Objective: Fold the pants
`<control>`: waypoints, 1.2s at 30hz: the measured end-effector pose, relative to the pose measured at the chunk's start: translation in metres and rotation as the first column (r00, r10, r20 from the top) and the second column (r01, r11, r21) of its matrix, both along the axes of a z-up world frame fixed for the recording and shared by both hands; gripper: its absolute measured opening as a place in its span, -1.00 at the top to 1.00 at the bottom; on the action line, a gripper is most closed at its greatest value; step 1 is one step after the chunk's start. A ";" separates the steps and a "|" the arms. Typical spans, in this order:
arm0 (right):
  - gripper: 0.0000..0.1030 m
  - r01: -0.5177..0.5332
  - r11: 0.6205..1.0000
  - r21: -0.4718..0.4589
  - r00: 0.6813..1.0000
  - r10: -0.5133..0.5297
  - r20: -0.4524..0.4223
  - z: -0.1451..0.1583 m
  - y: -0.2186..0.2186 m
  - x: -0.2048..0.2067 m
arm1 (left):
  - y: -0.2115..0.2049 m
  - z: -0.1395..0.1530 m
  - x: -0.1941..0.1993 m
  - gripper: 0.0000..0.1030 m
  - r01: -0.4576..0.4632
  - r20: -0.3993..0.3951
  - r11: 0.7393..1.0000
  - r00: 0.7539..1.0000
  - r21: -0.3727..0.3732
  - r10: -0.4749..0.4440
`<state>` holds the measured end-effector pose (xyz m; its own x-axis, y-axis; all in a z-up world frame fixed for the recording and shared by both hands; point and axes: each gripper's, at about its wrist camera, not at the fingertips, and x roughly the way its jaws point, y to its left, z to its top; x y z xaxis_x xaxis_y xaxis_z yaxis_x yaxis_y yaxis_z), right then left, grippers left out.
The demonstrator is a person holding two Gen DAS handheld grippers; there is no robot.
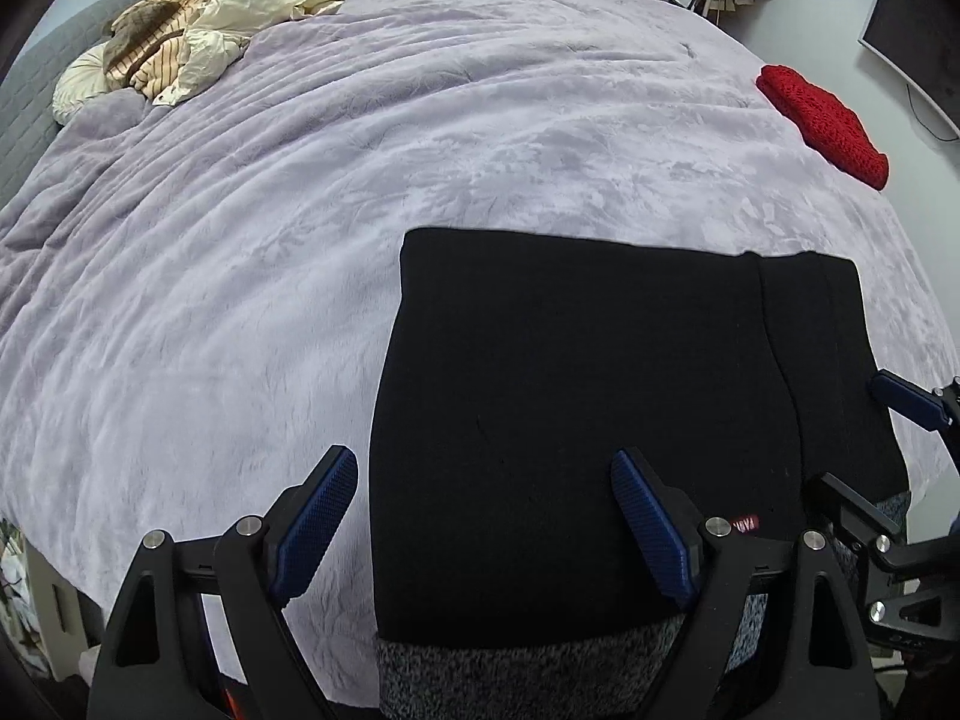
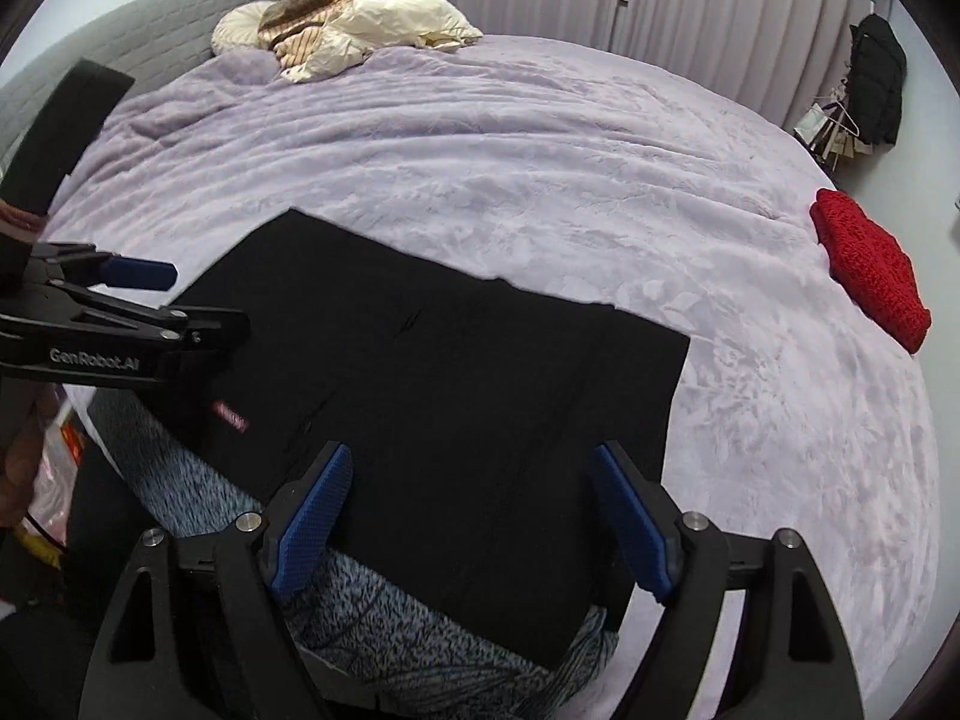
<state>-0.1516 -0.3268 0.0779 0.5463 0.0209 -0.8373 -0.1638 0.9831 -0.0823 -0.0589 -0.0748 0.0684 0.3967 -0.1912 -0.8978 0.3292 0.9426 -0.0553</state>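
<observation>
The black pants [image 1: 576,408] lie folded into a flat rectangle on the near edge of the bed, with a small red label [image 1: 746,523] near the front. They also show in the right wrist view [image 2: 456,372]. My left gripper [image 1: 483,486] is open and empty, its fingers straddling the near left edge of the pants. My right gripper [image 2: 471,486] is open and empty above the near right part of the pants. The left gripper appears at the left of the right wrist view [image 2: 138,276]; the right gripper's fingertip [image 1: 900,393] shows at the right of the left wrist view.
The bed has a lilac plush cover [image 1: 300,240]. A folded red knit [image 1: 825,120] lies at the far right edge. A heap of cream and striped clothes [image 1: 198,42] sits by the grey headboard. A speckled grey fabric [image 2: 384,612] hangs below the pants at the bed's front edge.
</observation>
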 end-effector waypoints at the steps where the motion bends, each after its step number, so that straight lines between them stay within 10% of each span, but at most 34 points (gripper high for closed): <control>1: -0.65 -0.006 1.000 -0.011 1.000 0.006 -0.015 -0.008 0.000 -0.004 | 0.005 -0.002 -0.004 -0.70 0.001 -0.001 1.000 1.000 -0.020 -0.001; 7: -0.82 0.047 0.998 0.041 0.999 -0.046 -0.019 -0.020 -0.028 -0.025 | 0.029 -0.006 -0.011 -0.75 -0.010 -0.041 0.990 0.999 -0.142 0.004; 13: -0.82 0.016 1.000 0.027 0.995 -0.019 0.101 0.024 -0.021 -0.056 | 0.044 0.033 -0.050 -0.75 0.090 0.111 0.990 0.991 -0.112 -0.078; 18: -0.82 -0.212 0.971 0.111 0.972 0.197 0.129 0.029 0.019 -0.070 | 0.048 0.000 -0.047 -0.75 0.038 0.017 0.997 0.999 -0.065 -0.037; 22: -0.82 -0.179 0.979 0.098 0.983 0.182 -0.026 -0.012 0.022 -0.053 | 0.055 -0.028 -0.038 -0.82 -0.024 -0.097 0.990 0.995 -0.140 0.011; 26: -0.87 -0.191 0.969 0.154 0.981 0.192 0.013 -0.017 0.013 -0.057 | 0.053 -0.033 -0.039 -0.98 -0.026 -0.077 0.994 0.997 -0.103 0.018; 32: -0.88 -0.159 0.973 0.165 0.984 0.142 0.108 0.013 -0.005 -0.055 | 0.053 0.024 -0.039 -0.97 0.050 0.005 0.969 0.999 -0.242 -0.050; 36: -0.94 -0.111 0.961 0.255 0.992 0.092 0.087 0.010 -0.025 -0.033 | 0.024 0.014 -0.022 -0.97 0.047 0.025 0.994 0.999 -0.102 -0.045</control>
<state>-0.1844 -0.3519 0.0883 0.5900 0.2899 -0.7535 -0.2670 0.9509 0.1568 -0.0811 -0.0512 0.0828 0.4052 -0.3002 -0.8635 0.3742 0.9163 -0.1430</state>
